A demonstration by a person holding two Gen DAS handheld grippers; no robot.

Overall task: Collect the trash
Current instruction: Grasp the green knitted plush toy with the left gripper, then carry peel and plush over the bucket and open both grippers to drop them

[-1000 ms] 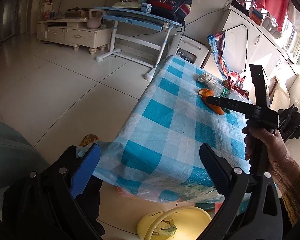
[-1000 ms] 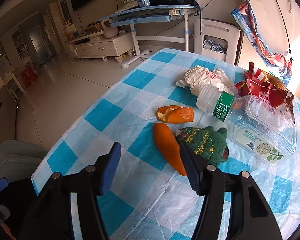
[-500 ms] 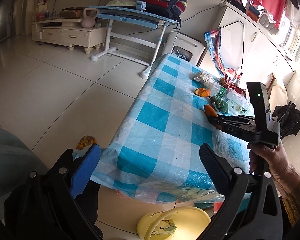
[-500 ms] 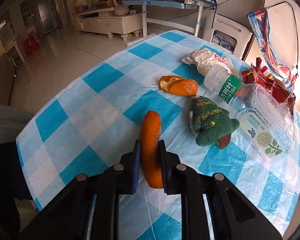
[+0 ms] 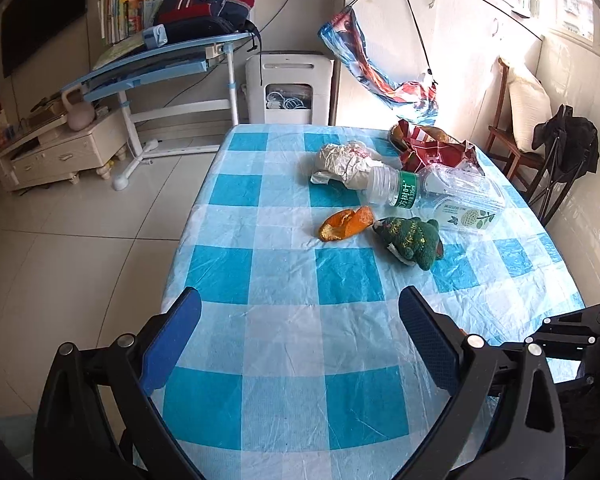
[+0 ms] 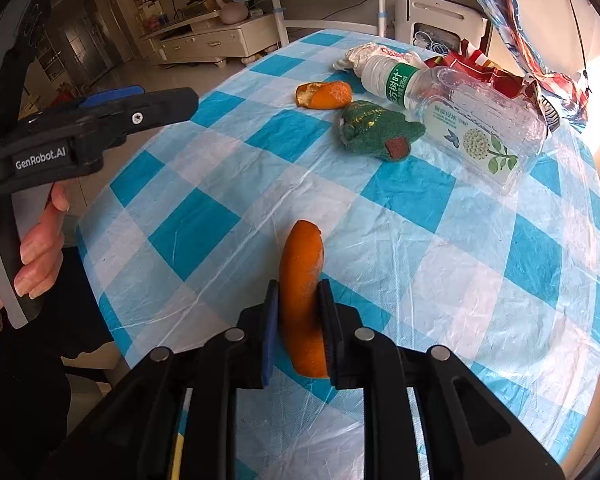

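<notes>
My right gripper [image 6: 299, 296] is shut on a long orange peel [image 6: 302, 264] and holds it above the near edge of the blue-checked table [image 6: 440, 248]. My left gripper [image 5: 300, 320] is open and empty over the near part of the table [image 5: 276, 352]; it also shows at the left of the right wrist view [image 6: 100, 120]. Further back lie a second orange peel [image 5: 346, 223], a green knitted toy [image 5: 410, 240], a clear plastic bottle [image 5: 432, 194], crumpled white paper [image 5: 342, 162] and a red snack wrapper [image 5: 432, 148].
A white appliance [image 5: 290, 88] and a blue desk [image 5: 160, 68] with a backpack stand behind the table. A wooden chair [image 5: 516, 128] with a black bag [image 5: 566, 144] is at the right. Tiled floor [image 5: 80, 240] lies to the left.
My right gripper closed on the long orange peel and pulled it back toward the near edge. My left gripper swung right, from beside the table's corner to over the tabletop.
</notes>
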